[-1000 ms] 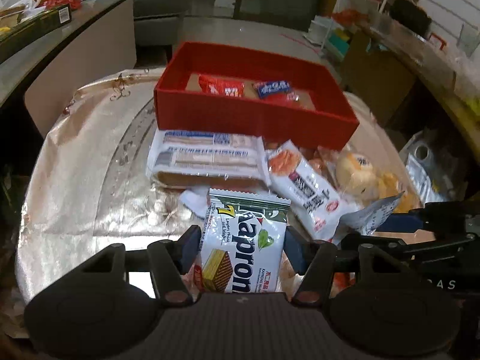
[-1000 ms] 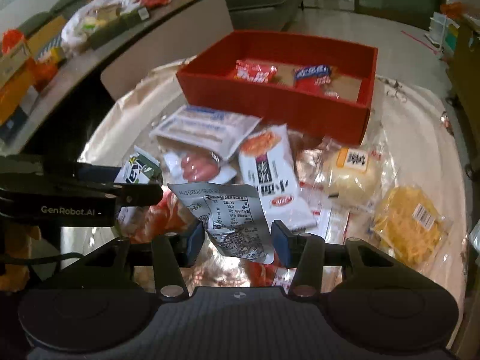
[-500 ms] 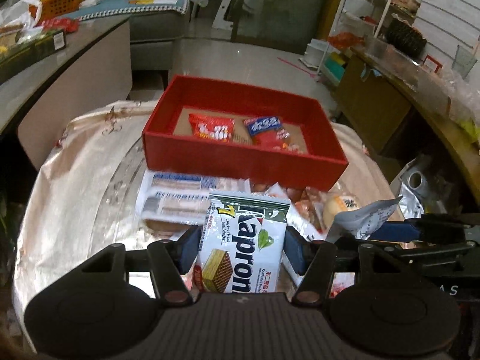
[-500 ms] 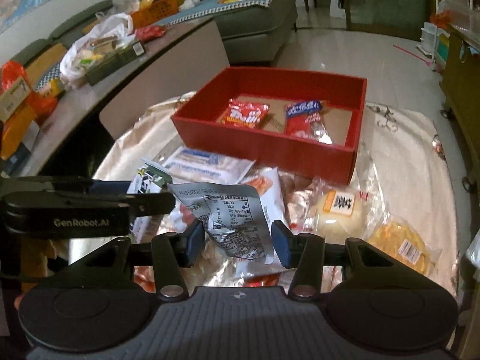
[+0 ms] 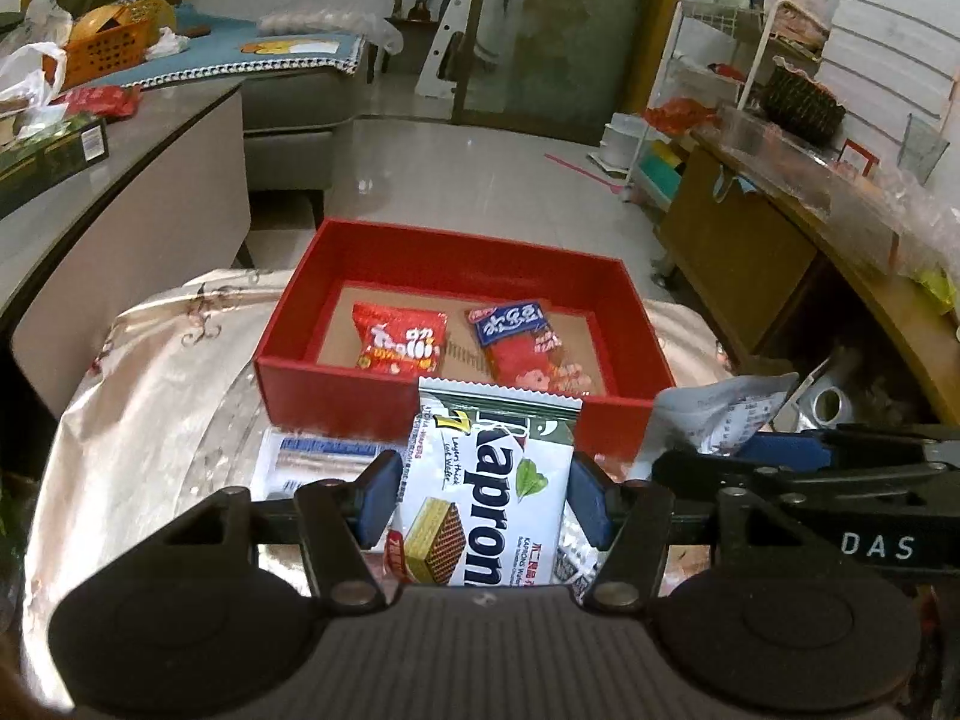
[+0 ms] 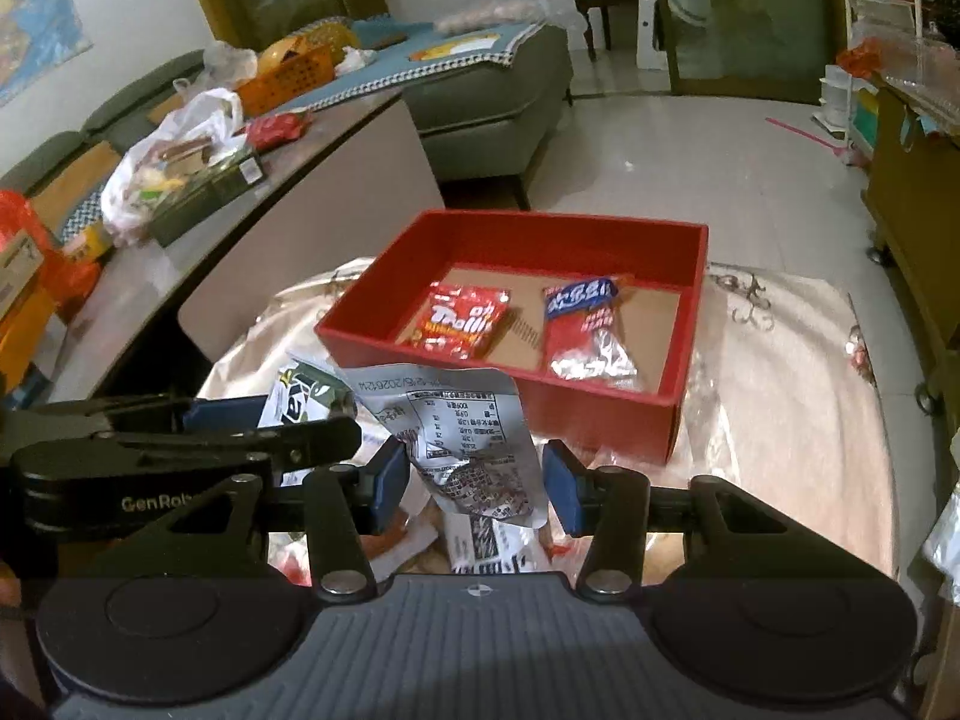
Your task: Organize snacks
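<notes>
My left gripper (image 5: 483,498) is shut on a white and green Kapron wafer pack (image 5: 492,480), held above the table just short of the red box (image 5: 336,390). My right gripper (image 6: 477,483) is shut on a silver foil snack packet (image 6: 468,438), also raised before the red box (image 6: 600,414). Two snack packs lie in the box: a red one (image 5: 402,345) and a blue and red one (image 5: 522,348). The right gripper's side shows in the left wrist view (image 5: 780,474); the left gripper's side shows in the right wrist view (image 6: 180,450).
Several snack packs lie on the shiny cloth below the grippers, among them a white biscuit pack (image 5: 318,459). A grey counter (image 6: 198,240) with bags stands to the left. A wooden cabinet (image 5: 750,252) stands to the right.
Both grippers have risen with their packs, so the table and loose snacks dropped lower in view. The inside of the red box shows more fully now.
</notes>
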{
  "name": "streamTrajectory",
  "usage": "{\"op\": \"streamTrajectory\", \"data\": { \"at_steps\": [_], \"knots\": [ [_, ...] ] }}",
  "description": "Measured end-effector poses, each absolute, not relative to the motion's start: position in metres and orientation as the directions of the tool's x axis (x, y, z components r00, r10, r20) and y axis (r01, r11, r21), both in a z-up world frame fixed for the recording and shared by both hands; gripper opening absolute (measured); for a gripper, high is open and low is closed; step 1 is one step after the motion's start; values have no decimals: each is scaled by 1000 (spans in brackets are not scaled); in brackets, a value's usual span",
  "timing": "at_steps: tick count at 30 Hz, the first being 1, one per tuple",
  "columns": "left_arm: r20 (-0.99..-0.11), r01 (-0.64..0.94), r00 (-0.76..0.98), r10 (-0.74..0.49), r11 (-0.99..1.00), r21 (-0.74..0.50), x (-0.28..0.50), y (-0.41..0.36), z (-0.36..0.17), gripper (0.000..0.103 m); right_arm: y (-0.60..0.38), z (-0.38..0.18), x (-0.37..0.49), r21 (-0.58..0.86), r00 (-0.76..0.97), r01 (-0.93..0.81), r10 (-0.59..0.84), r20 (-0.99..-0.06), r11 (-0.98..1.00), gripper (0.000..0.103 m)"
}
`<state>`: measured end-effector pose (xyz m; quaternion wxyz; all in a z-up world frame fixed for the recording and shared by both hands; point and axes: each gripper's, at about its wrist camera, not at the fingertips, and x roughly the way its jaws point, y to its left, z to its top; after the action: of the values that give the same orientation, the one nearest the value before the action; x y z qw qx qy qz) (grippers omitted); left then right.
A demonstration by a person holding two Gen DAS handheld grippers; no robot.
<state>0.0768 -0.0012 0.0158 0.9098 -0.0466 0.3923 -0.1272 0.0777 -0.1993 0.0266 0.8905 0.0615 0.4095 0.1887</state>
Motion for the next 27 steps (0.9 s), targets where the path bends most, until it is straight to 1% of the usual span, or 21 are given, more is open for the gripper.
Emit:
{"op": "streamTrajectory", "data": {
  "at_steps": [9,27],
  "knots": [
    [-688,177,677,-261,965,-192,101,-4,19,53,-200,31,97,262,607,-282,383,-696,923,57],
    [-673,143,706,-220,975,-169,158,-14,16,53,-200,28,147,264,619,-257,368,-694,930,57]
  ]
}}
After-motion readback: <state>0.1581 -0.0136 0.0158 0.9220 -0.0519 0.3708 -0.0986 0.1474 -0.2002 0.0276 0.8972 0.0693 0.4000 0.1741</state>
